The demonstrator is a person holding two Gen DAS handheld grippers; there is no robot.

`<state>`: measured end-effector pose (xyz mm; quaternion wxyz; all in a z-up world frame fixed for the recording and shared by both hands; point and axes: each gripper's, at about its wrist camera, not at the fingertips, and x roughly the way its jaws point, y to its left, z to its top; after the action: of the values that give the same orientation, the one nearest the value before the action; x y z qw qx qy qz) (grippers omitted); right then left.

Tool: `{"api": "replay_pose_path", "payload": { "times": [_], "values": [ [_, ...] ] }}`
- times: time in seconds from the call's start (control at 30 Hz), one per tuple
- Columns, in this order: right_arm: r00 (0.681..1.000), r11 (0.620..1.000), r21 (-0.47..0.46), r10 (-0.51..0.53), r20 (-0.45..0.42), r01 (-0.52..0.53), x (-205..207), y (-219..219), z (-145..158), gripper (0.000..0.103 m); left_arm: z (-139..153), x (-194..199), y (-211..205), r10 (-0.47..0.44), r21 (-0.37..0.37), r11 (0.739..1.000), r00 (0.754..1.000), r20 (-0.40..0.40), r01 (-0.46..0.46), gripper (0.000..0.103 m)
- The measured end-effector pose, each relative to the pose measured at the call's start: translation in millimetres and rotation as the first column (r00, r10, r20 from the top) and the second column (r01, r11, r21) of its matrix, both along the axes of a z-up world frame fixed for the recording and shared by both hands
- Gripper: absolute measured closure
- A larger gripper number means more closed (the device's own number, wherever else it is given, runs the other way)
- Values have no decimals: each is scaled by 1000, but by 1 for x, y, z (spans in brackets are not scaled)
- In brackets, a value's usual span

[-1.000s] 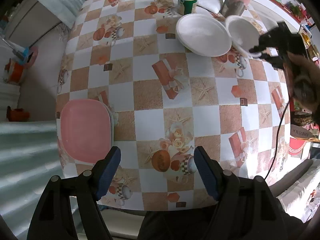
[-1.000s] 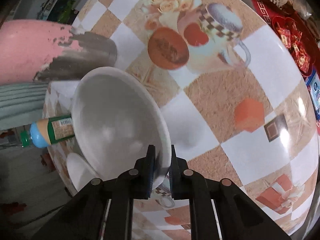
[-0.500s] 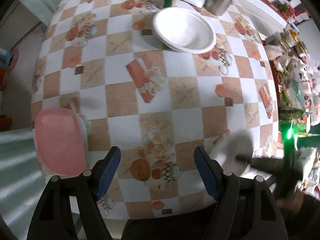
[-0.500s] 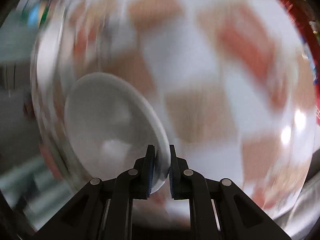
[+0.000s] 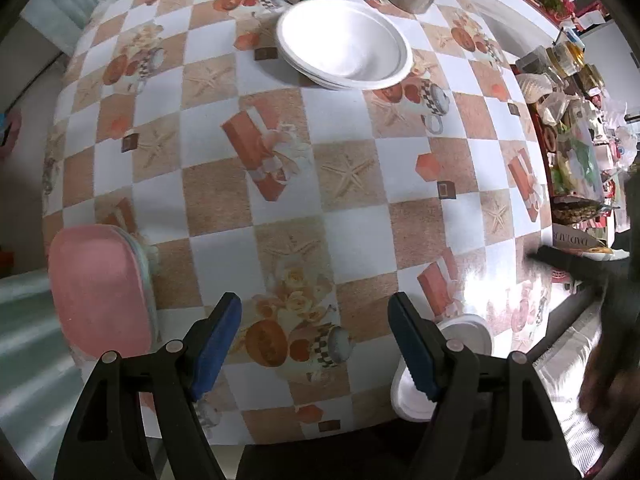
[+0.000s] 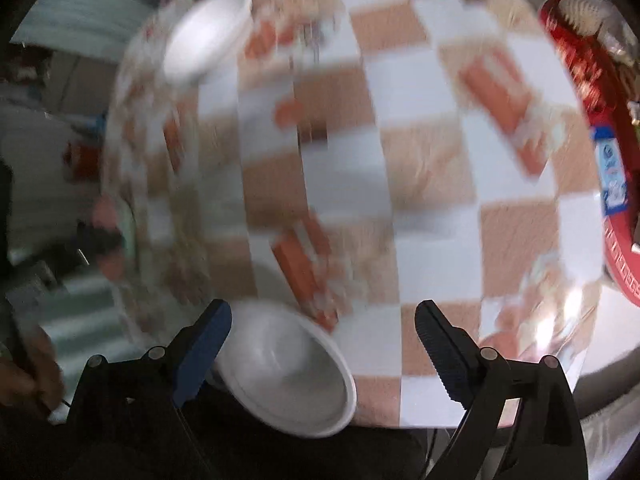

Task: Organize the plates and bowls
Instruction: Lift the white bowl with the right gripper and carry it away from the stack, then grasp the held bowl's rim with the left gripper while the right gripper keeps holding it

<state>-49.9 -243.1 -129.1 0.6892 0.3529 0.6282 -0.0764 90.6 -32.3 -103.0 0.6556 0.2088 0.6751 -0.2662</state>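
Blurred tablecloth, white bowl partly hidden

Left view: high over the near table edge, looking down and toward 12 o'clock; sharp.
Right view: lower, near the same edge, facing across the table; motion-blurred.
Shared: bowl at 6 o'clock, plates toward 12, checkered cloth.
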Motion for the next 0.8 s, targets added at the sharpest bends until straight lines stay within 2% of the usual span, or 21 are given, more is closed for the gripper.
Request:
{"api": "replay_pose_path", "payload": {
  "times": [0.07,0.2,0.3,0.37,0.5,0.53,0.57,0.6,0.67,0.73,0.8],
  "values": [
    [999,1000,-11,-19,36,20,20,-18,12,9,4,1,7,10,7,1000,1000,17,-10,24],
    [995,998,-21,-66,79,68,105,-36,10,9,10,-2,25,29,34,999,999,44,-31,24],
    [993,995,1,-100,65,100,162,-46,-7,9,12,-7,43,49,60,997,997,64,-53,24],
    [994,994,-29,-103,21,104,194,-46,-25,9,11,-10,56,74,70,994,995,63,-79,24],
    [997,995,-85,-55,-49,51,225,-34,-53,10,5,-13,74,136,83,987,990,42,-140,24],
    [998,994,-108,-28,-53,22,229,-29,-56,22,4,-13,76,147,84,985,988,37,-149,24],
    [998,992,-123,4,-67,-12,233,-23,-60,57,3,-12,77,156,83,984,987,31,-158,24],
    [995,990,-128,40,-95,-52,237,-15,-66,75,2,-11,77,163,79,983,986,26,-164,24],
    [993,989,-129,62,-100,-75,238,-9,-65,82,2,-7,73,163,67,984,986,21,-164,24],
    [990,991,-94,84,-116,-95,231,-1,-66,83,3,-3,65,150,48,987,988,19,-151,24],
    [983,982,-124,123,-137,-140,210,10,-62,83,3,1,59,138,32,990,990,17,-138,24]
  ]
}}
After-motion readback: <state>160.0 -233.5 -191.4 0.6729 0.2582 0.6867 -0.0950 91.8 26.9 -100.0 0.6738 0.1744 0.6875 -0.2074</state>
